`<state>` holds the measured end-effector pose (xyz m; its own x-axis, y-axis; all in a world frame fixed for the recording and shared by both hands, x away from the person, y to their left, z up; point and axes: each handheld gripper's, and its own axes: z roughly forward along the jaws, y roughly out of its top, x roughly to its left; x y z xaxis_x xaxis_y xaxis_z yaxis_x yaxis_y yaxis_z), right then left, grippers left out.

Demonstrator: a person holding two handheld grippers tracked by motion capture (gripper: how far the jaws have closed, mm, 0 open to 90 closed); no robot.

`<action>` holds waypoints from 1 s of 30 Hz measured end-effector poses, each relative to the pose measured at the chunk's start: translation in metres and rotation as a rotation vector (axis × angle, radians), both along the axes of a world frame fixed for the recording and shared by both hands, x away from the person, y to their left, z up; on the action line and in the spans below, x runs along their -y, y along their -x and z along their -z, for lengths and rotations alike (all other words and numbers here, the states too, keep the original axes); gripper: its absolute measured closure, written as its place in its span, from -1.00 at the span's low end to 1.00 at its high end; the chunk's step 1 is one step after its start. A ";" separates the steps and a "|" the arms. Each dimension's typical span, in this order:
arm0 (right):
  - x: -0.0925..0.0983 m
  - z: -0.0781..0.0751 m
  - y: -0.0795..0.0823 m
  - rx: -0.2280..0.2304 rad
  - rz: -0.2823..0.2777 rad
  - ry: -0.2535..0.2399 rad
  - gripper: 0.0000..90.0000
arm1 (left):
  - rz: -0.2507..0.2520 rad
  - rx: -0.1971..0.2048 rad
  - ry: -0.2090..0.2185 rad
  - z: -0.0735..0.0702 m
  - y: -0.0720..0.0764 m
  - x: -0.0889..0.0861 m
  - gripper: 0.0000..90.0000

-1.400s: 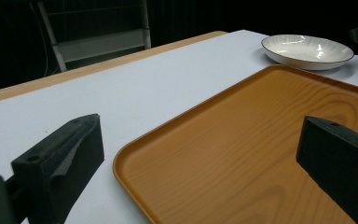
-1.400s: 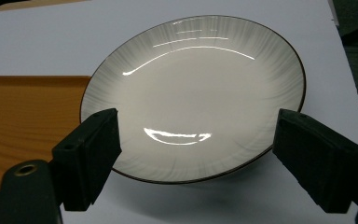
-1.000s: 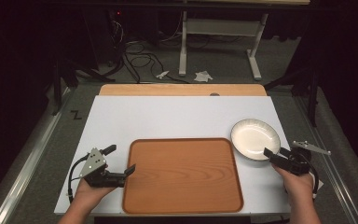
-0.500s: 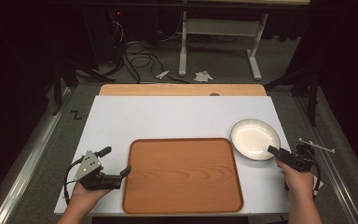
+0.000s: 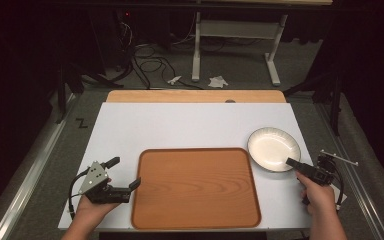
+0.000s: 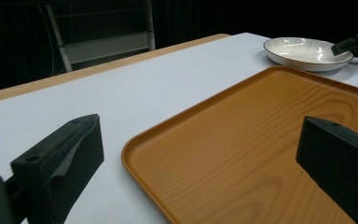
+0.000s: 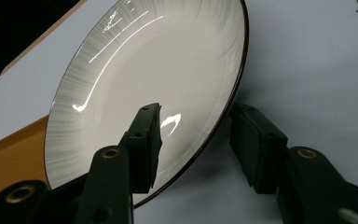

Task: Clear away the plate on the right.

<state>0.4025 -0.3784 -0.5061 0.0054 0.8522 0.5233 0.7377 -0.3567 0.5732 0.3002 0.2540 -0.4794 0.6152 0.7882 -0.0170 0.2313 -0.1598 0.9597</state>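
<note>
We can read only one sign: a black "Z" mark (image 5: 82,123) on the floor (image 5: 45,150), left of the tabletop (image 5: 190,125).

My right gripper (image 5: 292,163) reaches forward, its jaws just closing but not yet pinching, while my left gripper (image 5: 126,174) rests low with jaws spread wide.

Dim room, dark walls. Grey carpeted floor (image 5: 145,75) strewn with black cables (image 5: 145,52) and crumpled paper scraps (image 5: 218,81). White-legged table frame (image 5: 232,35) behind. White surface (image 5: 190,125), wooden strip (image 5: 195,96) along far edge.
</note>
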 end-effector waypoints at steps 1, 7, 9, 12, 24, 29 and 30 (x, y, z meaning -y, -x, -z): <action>0.000 0.000 0.000 0.001 -0.003 0.000 0.19 | -0.001 0.001 0.001 0.000 0.000 0.000 -0.96; 0.001 0.001 -0.001 0.015 -0.025 0.000 0.12 | 0.002 0.004 0.007 0.000 0.000 0.000 -0.96; 0.002 0.002 -0.002 0.017 -0.025 -0.006 0.13 | 0.004 0.004 0.006 0.000 0.000 0.000 -0.96; 0.001 0.002 -0.002 0.019 -0.031 0.008 0.15 | 0.009 0.002 0.005 0.000 -0.001 0.001 -0.96; 0.004 0.002 -0.004 0.007 -0.040 0.027 0.36 | 0.020 0.009 0.006 0.000 0.000 0.003 -0.95; 0.008 0.003 -0.005 0.000 -0.013 -0.026 0.37 | 0.025 0.011 0.003 0.001 0.000 0.004 -0.95; 0.008 0.003 -0.005 0.000 -0.013 -0.026 0.37 | 0.025 0.011 0.003 0.001 0.000 0.004 -0.95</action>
